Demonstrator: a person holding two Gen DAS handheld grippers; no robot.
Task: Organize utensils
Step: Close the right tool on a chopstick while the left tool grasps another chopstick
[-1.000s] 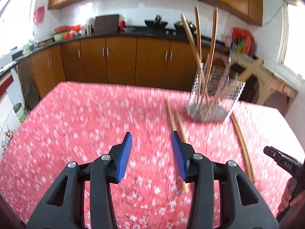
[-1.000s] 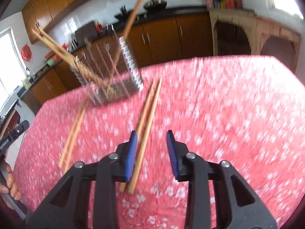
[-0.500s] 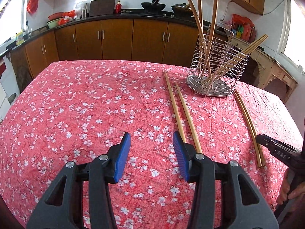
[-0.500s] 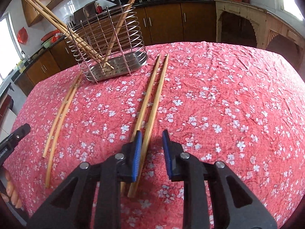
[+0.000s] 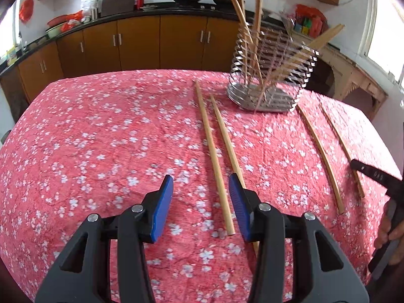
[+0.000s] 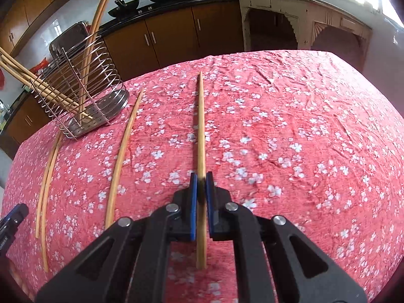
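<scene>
In the right wrist view, my right gripper (image 6: 201, 175) is shut on a long wooden chopstick (image 6: 200, 126) that lies on the red flowered tablecloth. Its mate (image 6: 123, 151) rests apart to the left. My left gripper (image 5: 200, 176) stands open low over another pair. One chopstick (image 5: 213, 151) ends between its blue pads, untouched. The second (image 5: 226, 139) runs under the right finger. A wire utensil holder (image 5: 267, 75) (image 6: 83, 96) stands behind, with several chopsticks leaning in it.
The table's far edge (image 5: 139, 72) faces brown kitchen cabinets (image 5: 139, 43). In the left wrist view, the right gripper's black body (image 5: 373, 174) and a hand (image 5: 391, 232) show at the right edge. The left gripper's tip (image 6: 12, 214) shows at the right wrist view's left edge.
My right gripper closed onto one chopstick, and that pair now lies spread apart. My left gripper sank closer to its pair, jaws unchanged.
</scene>
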